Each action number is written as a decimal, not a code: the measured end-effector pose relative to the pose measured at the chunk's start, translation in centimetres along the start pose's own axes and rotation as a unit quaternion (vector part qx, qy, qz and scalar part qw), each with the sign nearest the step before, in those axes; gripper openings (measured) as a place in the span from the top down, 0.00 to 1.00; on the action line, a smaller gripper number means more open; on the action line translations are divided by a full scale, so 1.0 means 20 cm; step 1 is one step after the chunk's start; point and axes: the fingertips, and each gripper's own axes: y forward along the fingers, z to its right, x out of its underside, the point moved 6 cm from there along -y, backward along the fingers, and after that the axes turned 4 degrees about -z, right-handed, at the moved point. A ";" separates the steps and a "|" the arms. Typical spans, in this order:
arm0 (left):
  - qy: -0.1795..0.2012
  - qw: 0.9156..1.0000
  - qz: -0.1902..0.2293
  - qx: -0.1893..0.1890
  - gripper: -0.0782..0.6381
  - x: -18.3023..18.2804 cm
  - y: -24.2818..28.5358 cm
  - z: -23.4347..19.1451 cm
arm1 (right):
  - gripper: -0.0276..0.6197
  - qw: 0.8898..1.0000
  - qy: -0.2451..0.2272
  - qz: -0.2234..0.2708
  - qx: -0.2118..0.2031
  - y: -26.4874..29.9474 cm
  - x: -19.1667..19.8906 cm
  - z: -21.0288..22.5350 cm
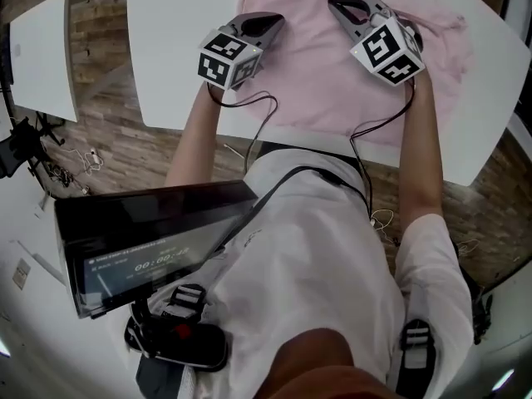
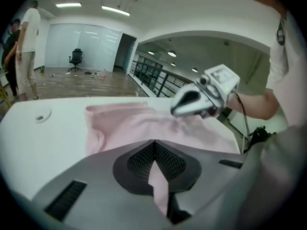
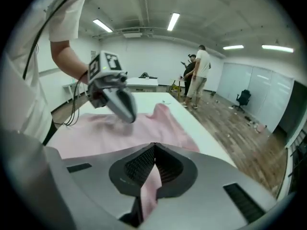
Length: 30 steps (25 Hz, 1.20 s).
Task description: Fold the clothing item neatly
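A pink garment (image 1: 316, 73) lies rumpled on the white table (image 1: 174, 48), reaching down to the near edge. My left gripper (image 1: 274, 22) rests at the garment's left side, shut on a pinch of pink cloth that shows between its jaws in the left gripper view (image 2: 154, 147). My right gripper (image 1: 337, 5) is over the garment's upper right part, also shut on a fold of the cloth (image 3: 153, 150). Each gripper sees the other across the fabric: the right gripper (image 2: 180, 110) from the left, the left gripper (image 3: 127, 116) from the right. The two tips stand close together.
A second white table (image 1: 37, 56) stands to the left over wood flooring. A dark screen unit (image 1: 150, 239) hangs at the person's chest. A small round fitting (image 2: 43, 116) sits in the tabletop. People (image 3: 199, 75) stand farther back, near an office chair (image 2: 75, 59).
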 end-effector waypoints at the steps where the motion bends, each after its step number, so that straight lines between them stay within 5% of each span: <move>1: 0.006 1.000 0.013 -0.010 0.89 -0.07 0.01 -0.06 | 0.95 1.000 0.005 -0.014 -0.009 0.02 0.04 -0.03; 3: 0.028 0.998 0.022 -0.053 0.89 -0.19 0.07 -0.22 | 0.95 0.997 0.013 -0.047 0.056 0.04 0.14 0.01; 6: 0.024 0.990 0.014 -0.139 0.89 -0.30 0.11 -0.51 | 0.95 0.970 0.034 -0.074 0.227 -0.06 0.26 0.19; 8: -0.001 0.984 0.015 -0.178 0.89 -0.32 0.08 -0.64 | 0.95 0.962 0.109 -0.048 0.246 -0.23 0.34 0.23; 10: -0.027 0.979 0.029 -0.199 0.89 -0.31 0.00 -0.66 | 0.95 0.959 0.179 -0.028 0.219 -0.40 0.47 0.17; 12: -0.048 0.985 0.051 -0.159 0.89 -0.28 -0.09 -0.54 | 0.95 0.954 0.204 -0.051 0.216 -0.53 0.65 0.12; 14: -0.055 0.994 0.062 -0.064 0.89 -0.22 -0.11 -0.36 | 0.95 0.944 0.212 -0.082 0.239 -0.59 0.84 0.12; 16: -0.053 0.997 0.050 -0.013 0.89 -0.15 -0.04 -0.25 | 0.95 0.930 0.231 -0.095 0.269 -0.61 1.00 0.19; 20: -0.050 0.997 -0.004 -0.054 0.89 -0.03 0.11 -0.31 | 0.95 0.907 0.280 -0.099 0.299 -0.65 1.22 0.33; 24: -0.056 0.996 -0.023 -0.058 0.89 -0.02 0.13 -0.35 | 0.95 0.883 0.315 -0.066 0.341 -0.81 1.24 0.29; 30: -0.073 0.996 0.015 -0.038 0.89 -0.06 0.03 -0.29 | 0.95 0.914 0.275 -0.106 0.280 -0.61 1.19 0.14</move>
